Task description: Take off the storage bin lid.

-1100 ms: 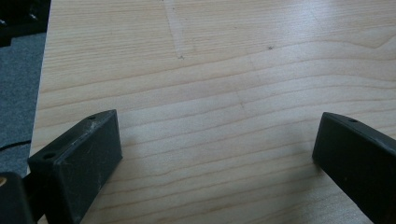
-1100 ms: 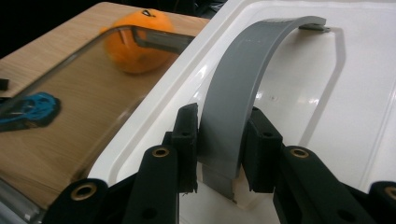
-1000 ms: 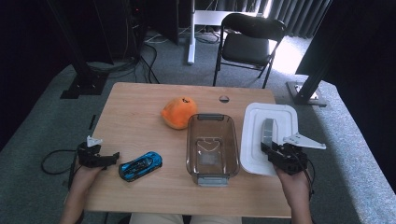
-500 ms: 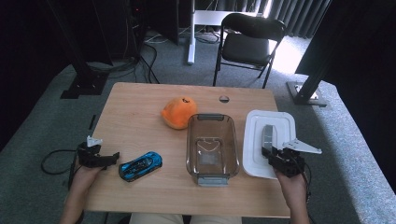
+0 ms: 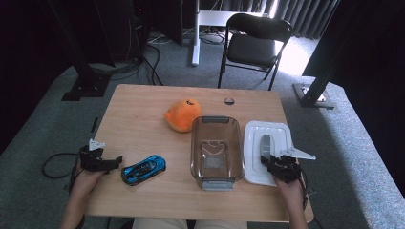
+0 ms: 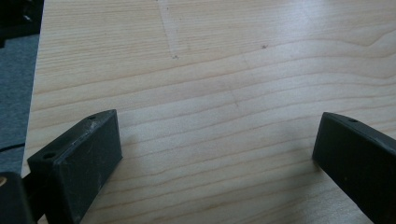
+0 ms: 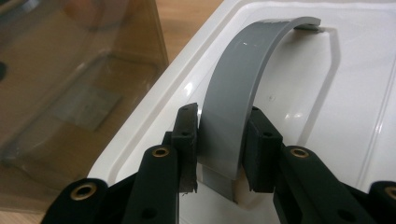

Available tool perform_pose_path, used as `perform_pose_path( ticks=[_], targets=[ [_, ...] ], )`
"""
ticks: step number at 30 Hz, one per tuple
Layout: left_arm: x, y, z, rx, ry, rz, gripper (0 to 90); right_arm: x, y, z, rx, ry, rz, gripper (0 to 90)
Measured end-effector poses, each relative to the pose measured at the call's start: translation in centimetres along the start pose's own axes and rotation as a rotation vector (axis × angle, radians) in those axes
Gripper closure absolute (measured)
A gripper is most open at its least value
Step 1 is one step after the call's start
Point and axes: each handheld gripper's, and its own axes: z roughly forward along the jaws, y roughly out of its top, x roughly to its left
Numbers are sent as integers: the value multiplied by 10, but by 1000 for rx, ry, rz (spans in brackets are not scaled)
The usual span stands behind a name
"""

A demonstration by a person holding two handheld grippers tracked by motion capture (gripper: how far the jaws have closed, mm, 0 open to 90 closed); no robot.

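**Right gripper clamped on the lid handle beside the open container**

Right gripper [image 7: 219, 154]: its two black jaws press on either flank of the grey handle [image 7: 243, 88], near that handle's closer foot. The handle arches up and away from the gripper to its far foot on the white lid [image 7: 327, 121]. Gripping the raised strap, rather than the flat plastic around it, is probably the only firm purchase a two-jaw tool has on such a broad, thin piece. In the high view the lid [image 5: 282, 136] lies flat on the counter [image 5: 138, 114], directly ahead of and beneath the right gripper [image 5: 272, 164], its long side just beside the container.

Clear container [image 5: 216, 148]: just to the left of the right gripper, open side up and empty, so the lid appears set to go onto it or to have come from it.

Left gripper [image 5: 112, 161]: jaws apart and holding nothing, resting low over bare wood; it seems parked out of the way. The blue toy car [image 5: 143, 169] lies just beyond its tips. The orange plush toy [image 5: 182, 114] sits farther off, touching the container's far left corner.
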Motion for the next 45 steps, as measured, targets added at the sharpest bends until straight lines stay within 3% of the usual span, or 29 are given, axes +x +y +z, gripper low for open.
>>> perform_pose_path(
  ticks=[14, 18, 26, 29, 36, 45],
  targets=[
    [-2, -1, -1, 2, 12, -12, 17, -7, -16, 28, 50, 19, 6, 682],
    [-2, -1, -1, 1, 28, -31, 17, -10, -17, 33, 58, 28, 10, 663],
    [-1, -3, -3, -8, 24, -51, 18, -17, -18, 38, 45, 32, 15, 650],
    [-2, -3, -3, -3, 28, -41, 18, -19, -18, 41, 43, 33, 16, 645],
    [-3, -3, -3, -1, 27, -30, 17, -22, -12, 48, 42, 32, 20, 646],
    [-3, -3, -3, -1, 27, -31, 17, -28, 10, 61, 40, 40, 27, 667]
  ],
)
